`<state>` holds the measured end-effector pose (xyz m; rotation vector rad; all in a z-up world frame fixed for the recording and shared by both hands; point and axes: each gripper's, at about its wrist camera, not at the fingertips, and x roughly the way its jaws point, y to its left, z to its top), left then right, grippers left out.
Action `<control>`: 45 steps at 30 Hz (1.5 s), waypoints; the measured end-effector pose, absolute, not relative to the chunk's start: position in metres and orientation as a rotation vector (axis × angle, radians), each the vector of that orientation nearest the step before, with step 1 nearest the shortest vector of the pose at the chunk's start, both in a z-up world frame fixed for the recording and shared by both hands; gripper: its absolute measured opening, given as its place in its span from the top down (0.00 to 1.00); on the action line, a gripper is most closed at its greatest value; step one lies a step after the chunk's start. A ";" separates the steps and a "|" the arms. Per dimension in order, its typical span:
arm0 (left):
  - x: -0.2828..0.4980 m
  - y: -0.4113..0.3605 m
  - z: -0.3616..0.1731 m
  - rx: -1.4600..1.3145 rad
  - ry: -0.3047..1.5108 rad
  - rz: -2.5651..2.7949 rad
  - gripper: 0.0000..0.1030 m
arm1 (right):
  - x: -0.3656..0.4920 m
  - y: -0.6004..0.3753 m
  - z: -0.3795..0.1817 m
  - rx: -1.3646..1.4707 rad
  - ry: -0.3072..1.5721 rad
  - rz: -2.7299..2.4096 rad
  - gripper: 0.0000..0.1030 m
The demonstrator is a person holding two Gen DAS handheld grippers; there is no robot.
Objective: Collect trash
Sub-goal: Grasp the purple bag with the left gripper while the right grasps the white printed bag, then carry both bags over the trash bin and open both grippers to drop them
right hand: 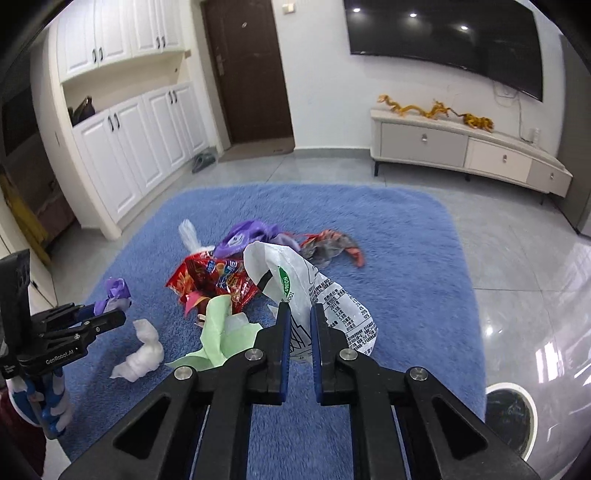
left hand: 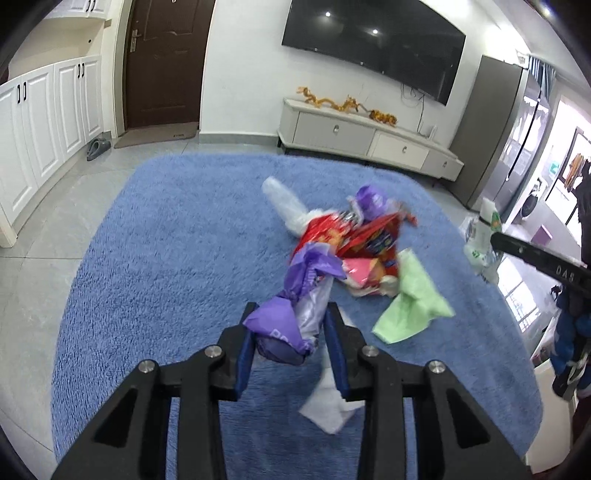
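Observation:
My left gripper (left hand: pixel 290 314) is shut on a crumpled purple wrapper (left hand: pixel 291 314) and holds it above the blue rug (left hand: pixel 166 258). It also shows at the left of the right wrist view (right hand: pixel 107 314). My right gripper (right hand: pixel 300 314) is shut on a white printed plastic bag (right hand: pixel 314 291), which also shows in the left wrist view (left hand: pixel 480 240). A trash pile lies mid-rug: red snack wrappers (right hand: pixel 214 280), a green paper (right hand: pixel 218 332), a second purple wrapper (right hand: pixel 247 236), a clear plastic bag (left hand: pixel 284 206) and a white tissue (right hand: pixel 142 350).
A grey-red wrapper (right hand: pixel 332 245) lies at the pile's far side. A TV cabinet (right hand: pixel 461 147) stands against the far wall under a TV (right hand: pixel 443 33). White cupboards (right hand: pixel 129 147) line the left. A round bin opening (right hand: pixel 509 421) sits at the lower right on the tiled floor.

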<state>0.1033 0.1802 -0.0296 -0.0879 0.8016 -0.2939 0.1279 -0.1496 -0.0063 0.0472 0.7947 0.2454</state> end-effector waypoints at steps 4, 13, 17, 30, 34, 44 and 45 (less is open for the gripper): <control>0.094 0.166 -0.014 -0.081 0.770 -0.318 0.68 | 0.110 -0.166 0.006 0.093 0.755 0.231 0.91; 0.085 0.121 0.006 -0.047 0.747 -0.376 0.68 | 0.072 -0.210 0.031 0.125 0.661 0.164 0.91; 0.088 0.093 0.010 -0.027 0.752 -0.416 0.68 | 0.059 -0.240 0.034 0.173 0.634 0.122 0.91; 0.100 -0.055 0.007 0.105 0.800 -0.609 0.68 | 0.028 -0.359 0.010 0.320 0.635 -0.060 0.91; 0.106 -0.116 0.000 0.166 0.828 -0.683 0.68 | 0.023 -0.396 -0.013 0.384 0.660 -0.107 0.91; 0.122 -0.245 -0.036 0.275 0.939 -0.809 0.67 | 0.017 -0.470 -0.087 0.563 0.759 -0.209 0.90; 0.123 -0.256 -0.041 0.278 0.956 -0.819 0.67 | 0.017 -0.474 -0.093 0.576 0.769 -0.215 0.89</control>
